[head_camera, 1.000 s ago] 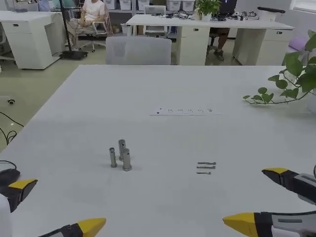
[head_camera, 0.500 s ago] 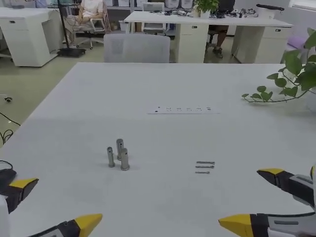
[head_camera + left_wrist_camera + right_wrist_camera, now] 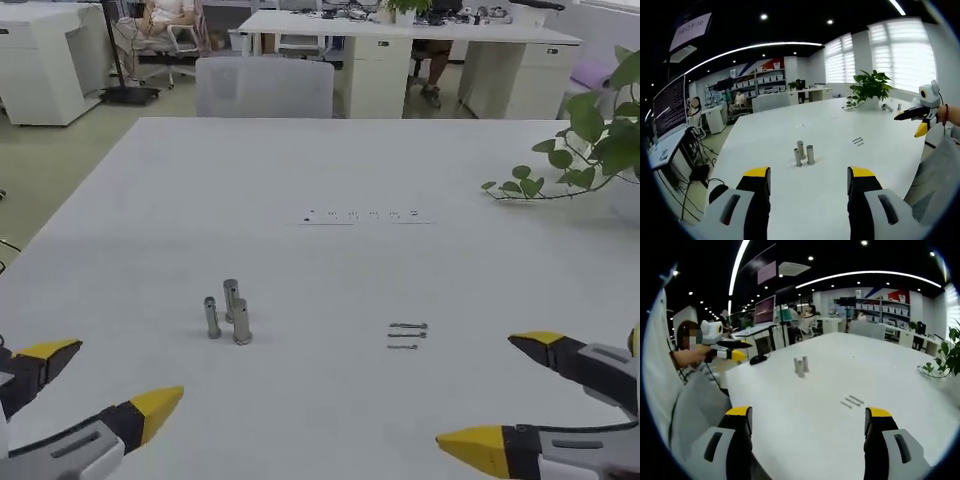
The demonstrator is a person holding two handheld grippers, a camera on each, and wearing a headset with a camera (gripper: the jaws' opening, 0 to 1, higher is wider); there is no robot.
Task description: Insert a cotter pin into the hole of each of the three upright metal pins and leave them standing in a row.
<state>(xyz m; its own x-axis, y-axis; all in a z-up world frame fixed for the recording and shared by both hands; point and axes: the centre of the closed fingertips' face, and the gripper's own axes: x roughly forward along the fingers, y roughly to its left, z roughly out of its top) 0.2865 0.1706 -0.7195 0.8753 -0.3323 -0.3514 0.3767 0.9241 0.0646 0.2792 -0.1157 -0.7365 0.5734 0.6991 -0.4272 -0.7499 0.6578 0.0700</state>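
Observation:
Three short upright metal pins [image 3: 227, 312] stand close together on the white table, left of centre; they also show as metal pins [image 3: 803, 153] and metal pins [image 3: 800, 365]. Three thin cotter pins [image 3: 406, 335] lie side by side to their right, seen too as cotter pins [image 3: 857, 141] and cotter pins [image 3: 852, 401]. My left gripper [image 3: 95, 385] hovers open at the near left edge, well short of the metal pins, open with nothing between its yellow fingertips [image 3: 758, 172]. My right gripper [image 3: 505, 390] is open at the near right, nearer me than the cotter pins.
A white strip with small marks [image 3: 365, 216] lies across the table's middle. A trailing green plant [image 3: 585, 150] reaches in from the right edge. A grey chair [image 3: 263, 88] stands at the far side, with desks and a seated person behind.
The head camera has tilted down a little. The left gripper has come up and forward into view; the right gripper has barely shifted. Pins and cotter pins lie unmoved.

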